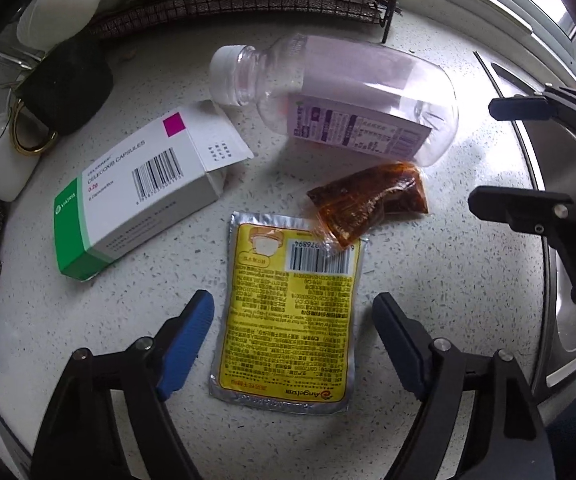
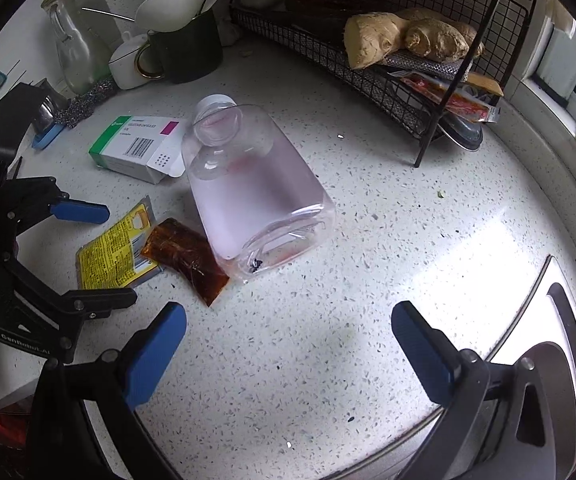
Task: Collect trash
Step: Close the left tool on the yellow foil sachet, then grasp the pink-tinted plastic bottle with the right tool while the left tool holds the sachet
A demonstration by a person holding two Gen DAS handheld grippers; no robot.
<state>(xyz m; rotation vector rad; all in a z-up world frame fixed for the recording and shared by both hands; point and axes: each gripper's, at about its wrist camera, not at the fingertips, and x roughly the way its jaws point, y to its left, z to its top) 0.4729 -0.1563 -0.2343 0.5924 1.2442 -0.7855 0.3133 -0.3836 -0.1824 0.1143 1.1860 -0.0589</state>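
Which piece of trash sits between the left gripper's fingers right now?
The yellow sachet, lying flat between the left gripper's open fingers. The brown sauce packet, bottle and medicine box lie beyond them.

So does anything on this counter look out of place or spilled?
Nothing spilled. The clear plastic bottle lies on its side, the white-and-green medicine box has its flap open, and the brown sauce sachet overlaps the yellow foil packet.

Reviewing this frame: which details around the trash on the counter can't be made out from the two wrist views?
- Yellow sachet: small print too fine to read in either view; brown sauce packet covers its upper corner.
- Clear bottle: label blurred in the left wrist view, washed out in the right.
- Left claw: whether its pads touch the sachet is unclear.
- Wire rack: cut off by the left view's top edge; its lower packets are too cluttered to identify.
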